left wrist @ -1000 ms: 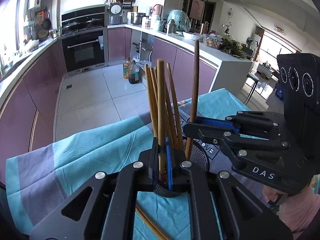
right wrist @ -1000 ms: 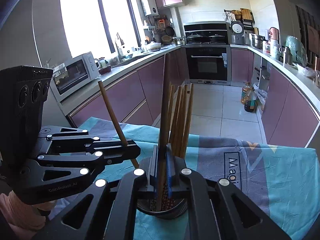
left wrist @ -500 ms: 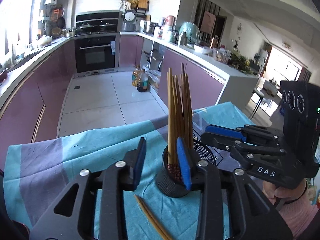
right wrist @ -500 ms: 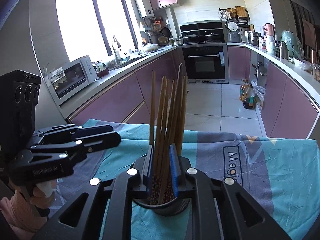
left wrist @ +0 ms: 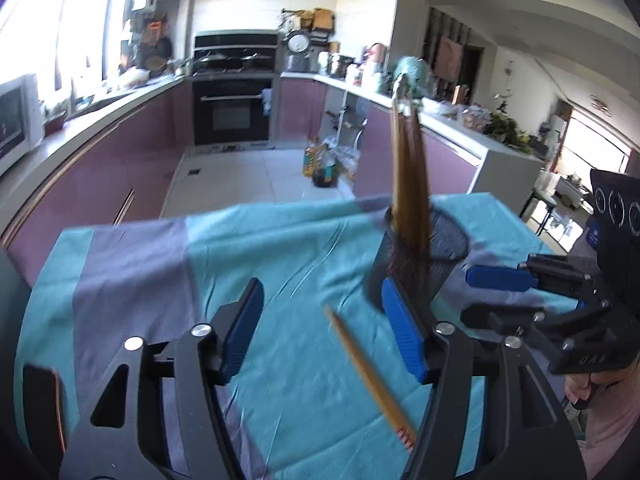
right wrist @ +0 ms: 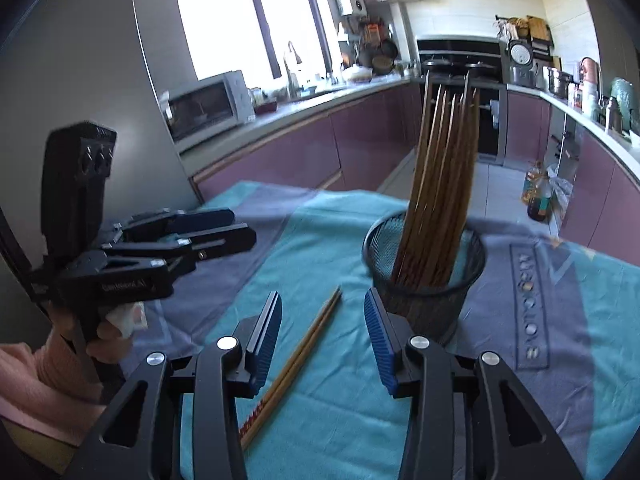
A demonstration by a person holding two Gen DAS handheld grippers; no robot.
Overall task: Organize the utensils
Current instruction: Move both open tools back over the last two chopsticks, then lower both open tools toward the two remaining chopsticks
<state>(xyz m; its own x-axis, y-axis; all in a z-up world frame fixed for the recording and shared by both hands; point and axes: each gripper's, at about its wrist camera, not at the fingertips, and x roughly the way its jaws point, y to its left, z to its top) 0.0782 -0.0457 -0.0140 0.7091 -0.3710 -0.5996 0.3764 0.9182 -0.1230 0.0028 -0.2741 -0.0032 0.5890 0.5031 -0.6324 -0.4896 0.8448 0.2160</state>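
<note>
Purple-fronted cabinets [right wrist: 304, 160] run around a bright U-shaped kitchen, with pale floor tiles, a tall window on one side and a black built-in oven [left wrist: 234, 110] set into the far wall. Worktops along both sides are crowded; a white microwave [right wrist: 208, 104] sits near the window, and bottles [left wrist: 320, 160] stand on the floor by the cabinets. Closer to the cameras, a table is covered by a teal and grey-purple cloth [left wrist: 288, 248], slightly creased.

On the cloth stands a black mesh holder [right wrist: 424, 276] with a bundle of wooden chopsticks [right wrist: 444, 184] upright in it, leaning a little. A loose pair of chopsticks [right wrist: 298, 360] lies flat on the cloth just beside the holder, red-marked ends toward the cameras.

Left gripper [left wrist: 322, 328] has its jaws parted and opening, its blue pads clear of everything; the loose pair lies on the cloth below the gap. Right gripper [right wrist: 324, 340] is likewise released, jaws opening, the loose pair on the cloth beneath and between them, untouched.
</note>
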